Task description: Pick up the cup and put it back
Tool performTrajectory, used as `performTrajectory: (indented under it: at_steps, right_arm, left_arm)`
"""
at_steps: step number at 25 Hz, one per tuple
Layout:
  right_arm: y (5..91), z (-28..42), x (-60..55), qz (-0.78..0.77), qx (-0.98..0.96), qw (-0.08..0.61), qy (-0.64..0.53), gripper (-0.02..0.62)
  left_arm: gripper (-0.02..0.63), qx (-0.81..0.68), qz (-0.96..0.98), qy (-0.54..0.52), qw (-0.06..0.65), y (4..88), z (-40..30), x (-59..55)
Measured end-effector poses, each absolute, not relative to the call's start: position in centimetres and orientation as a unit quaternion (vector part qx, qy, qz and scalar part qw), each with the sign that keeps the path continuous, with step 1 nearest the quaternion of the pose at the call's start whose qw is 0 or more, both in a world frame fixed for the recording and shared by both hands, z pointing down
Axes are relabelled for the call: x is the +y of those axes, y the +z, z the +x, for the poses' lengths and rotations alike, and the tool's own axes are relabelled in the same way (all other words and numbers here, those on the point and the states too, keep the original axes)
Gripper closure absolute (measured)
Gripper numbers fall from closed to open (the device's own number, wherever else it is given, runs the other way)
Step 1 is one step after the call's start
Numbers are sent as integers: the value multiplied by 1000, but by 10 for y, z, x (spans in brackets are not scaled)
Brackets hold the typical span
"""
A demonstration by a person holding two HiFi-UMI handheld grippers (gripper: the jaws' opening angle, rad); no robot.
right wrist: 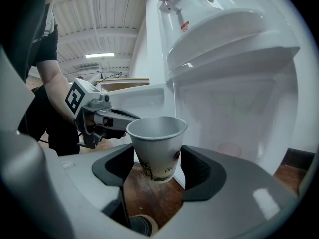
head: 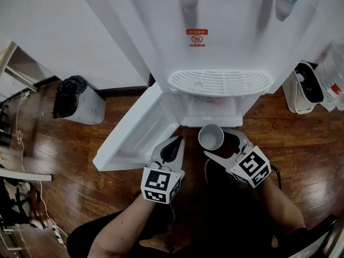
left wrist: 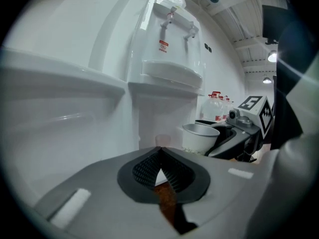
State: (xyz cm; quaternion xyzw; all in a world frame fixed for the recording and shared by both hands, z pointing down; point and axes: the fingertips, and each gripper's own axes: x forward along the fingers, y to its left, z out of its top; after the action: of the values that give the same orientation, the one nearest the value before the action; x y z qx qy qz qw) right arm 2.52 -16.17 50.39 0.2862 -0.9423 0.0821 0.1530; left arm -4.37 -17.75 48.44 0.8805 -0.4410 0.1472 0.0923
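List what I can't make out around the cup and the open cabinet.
- Cabinet lower part: head view, hidden behind cup and right tool.
- Pale round shape inside the cabinet: right gripper view, too blurred to identify.
- Cup's print: right gripper view, too small to read.
- Dispenser top: head view, cut off by the upper edge.

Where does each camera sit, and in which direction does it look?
Head view: on the person's head, looking steeply down at the water dispenser; forearms, left gripper, right gripper show.
Left gripper view: on the left gripper, looking along its shut jaws; right gripper at right.
Right gripper view: on the right gripper, looking along jaws clamping the cup; left gripper at left.
Shared: all show the cup.
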Motion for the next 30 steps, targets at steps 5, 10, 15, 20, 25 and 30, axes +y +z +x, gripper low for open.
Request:
performTrajectory:
  at_steps: [5, 10, 15, 20, 25, 30]
  right_arm:
    - [518, 26, -169, 295, -938, 165, 76, 298]
    - [537, 22, -183, 312, -932, 166, 82, 298]
    - [558, 14, -201, 331, -924, 162, 98, 298]
    - [581, 13, -222, 358, -912, 161, 119, 298]
    - [600, 14, -245, 385, -899, 160, 134, 299]
    - [609, 15, -271, 411, -887, 152, 142, 298]
  left_arm:
    - [605, -432, 884, 150, 96, 497, -36, -179]
    - [605, -445, 878, 148, 97, 507, -38, -183]
    - [605, -446, 875, 154, 108, 516, -38, -183]
    - [605, -460, 866, 159, 113, 526, -46, -191]
    - [605, -465, 862, 161, 121, 532, -47, -193]
    - [605, -477, 855, 161, 123, 536, -48, -193]
